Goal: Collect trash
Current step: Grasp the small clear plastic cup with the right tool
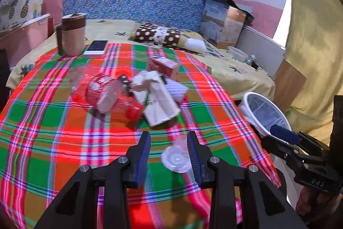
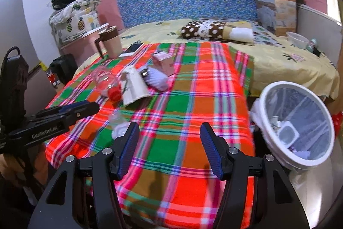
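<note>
Trash sits mid-blanket [image 1: 64, 121] on the bed: crushed red bottle [image 1: 107, 92], white carton [image 1: 157, 100], red box [image 1: 164, 67], white cloth [image 1: 176, 89], all bunched and touching. Left gripper [image 1: 169, 150] hangs parted over the blanket's near edge, a clear plastic lid [image 1: 176, 159] lying between its fingers, unclamped. Right gripper [image 2: 169, 149] is parted and empty near the blanket's right edge, beside the lined white bin [image 2: 298, 121].

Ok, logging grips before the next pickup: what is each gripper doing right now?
Left gripper: open, holding nothing; a small clear plastic lid lies on the plaid cloth between its fingers.
Right gripper: open, empty.
</note>
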`<state>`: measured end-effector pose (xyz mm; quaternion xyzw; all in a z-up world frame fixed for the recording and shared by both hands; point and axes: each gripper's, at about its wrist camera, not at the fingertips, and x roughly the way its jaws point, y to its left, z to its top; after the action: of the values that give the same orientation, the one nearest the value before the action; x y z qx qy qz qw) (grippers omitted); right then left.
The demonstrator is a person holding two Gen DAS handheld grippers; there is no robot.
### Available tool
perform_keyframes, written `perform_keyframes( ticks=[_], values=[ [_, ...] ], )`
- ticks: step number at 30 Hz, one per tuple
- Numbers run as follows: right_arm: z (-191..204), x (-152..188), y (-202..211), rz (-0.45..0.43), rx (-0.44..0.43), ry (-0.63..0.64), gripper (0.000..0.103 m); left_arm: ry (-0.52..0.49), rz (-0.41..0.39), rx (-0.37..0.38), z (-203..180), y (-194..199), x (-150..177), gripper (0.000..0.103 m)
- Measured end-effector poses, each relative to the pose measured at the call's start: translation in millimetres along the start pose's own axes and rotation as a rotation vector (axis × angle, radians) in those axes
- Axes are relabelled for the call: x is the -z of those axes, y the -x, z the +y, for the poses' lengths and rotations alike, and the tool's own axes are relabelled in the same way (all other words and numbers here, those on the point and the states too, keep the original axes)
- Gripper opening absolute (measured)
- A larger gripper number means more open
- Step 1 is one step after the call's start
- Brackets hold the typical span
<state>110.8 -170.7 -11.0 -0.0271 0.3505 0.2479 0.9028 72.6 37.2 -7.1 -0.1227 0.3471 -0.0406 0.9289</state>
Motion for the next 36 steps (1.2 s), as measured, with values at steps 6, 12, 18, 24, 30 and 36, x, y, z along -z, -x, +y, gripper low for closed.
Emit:
perform_keyframes(
  ticks=[6,12,18,24,30,36],
  values=[
    [22,-3,-18,0.037,-0.061,0.04,0.06,0.04,0.0,-0.04,24,-1,-3,0.035],
    [44,-6,-39,0.078,-0.107,0.087,0.06,0.093,0.0,-0.067,50,0,-4,0.035],
    [59,-8,-59,0.117,-0.119,0.109,0.057,0.134,0.002,-0.088,70,-1,-8,0.035],
    [62,-4,-72,0.169,-0.095,0.129,0.031,0.178,0.002,-0.101,82,-10,-18,0.052],
    [52,-6,-65,0.154,-0.074,0.104,0.031,0.244,0.002,-0.088,80,-31,-31,0.071],
    [42,-8,-64,0.151,-0.063,0.078,0.03,0.34,0.004,-0.146,74,-60,-37,0.084]
  ],
)
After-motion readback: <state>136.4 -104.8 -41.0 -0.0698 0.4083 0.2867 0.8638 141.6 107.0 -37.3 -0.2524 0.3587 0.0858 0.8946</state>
